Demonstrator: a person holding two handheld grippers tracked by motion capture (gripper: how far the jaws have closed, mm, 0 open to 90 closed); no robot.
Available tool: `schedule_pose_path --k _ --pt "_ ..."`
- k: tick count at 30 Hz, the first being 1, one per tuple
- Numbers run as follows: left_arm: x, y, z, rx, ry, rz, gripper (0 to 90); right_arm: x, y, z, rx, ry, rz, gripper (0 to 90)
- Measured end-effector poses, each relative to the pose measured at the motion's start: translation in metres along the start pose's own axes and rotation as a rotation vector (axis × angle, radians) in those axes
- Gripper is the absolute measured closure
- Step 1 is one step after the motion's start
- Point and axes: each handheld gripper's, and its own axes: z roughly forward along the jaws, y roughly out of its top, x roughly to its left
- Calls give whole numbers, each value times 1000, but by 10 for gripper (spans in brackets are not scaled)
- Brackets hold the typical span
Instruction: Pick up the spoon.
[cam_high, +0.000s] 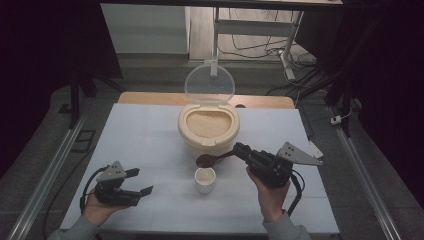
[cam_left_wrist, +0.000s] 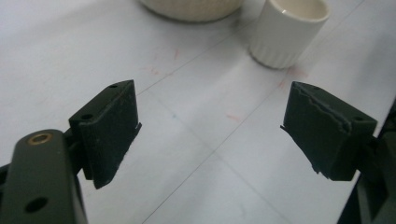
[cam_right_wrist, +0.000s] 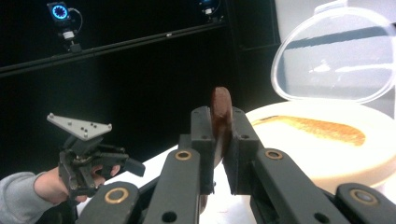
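High view: right gripper (cam_high: 240, 151) clamps a brown spoon (cam_high: 212, 159) above the cup (cam_high: 205, 180); left gripper (cam_high: 142, 181) gapes, nothing between its fingers.

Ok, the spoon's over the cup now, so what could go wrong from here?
1. The spoon is gripped by the end of its handle in the right gripper; it may twist and drop its load beside the small cup.
2. The left gripper stands open, away from the cup, so nothing steadies the cup if the spoon bumps it.
3. The rice container sits just behind the cup with its lid up; a wide swing could hit either.
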Motion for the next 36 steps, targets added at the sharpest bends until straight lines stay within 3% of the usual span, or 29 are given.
schedule_pose_path --k 18,36 --pt "8 -14 -3 2 26 -15 170 -12 10 -15 -56 -35 1 837" --pt "7 -15 4 28 5 -21 160 -21 25 -23 -117 -72 -10 838"
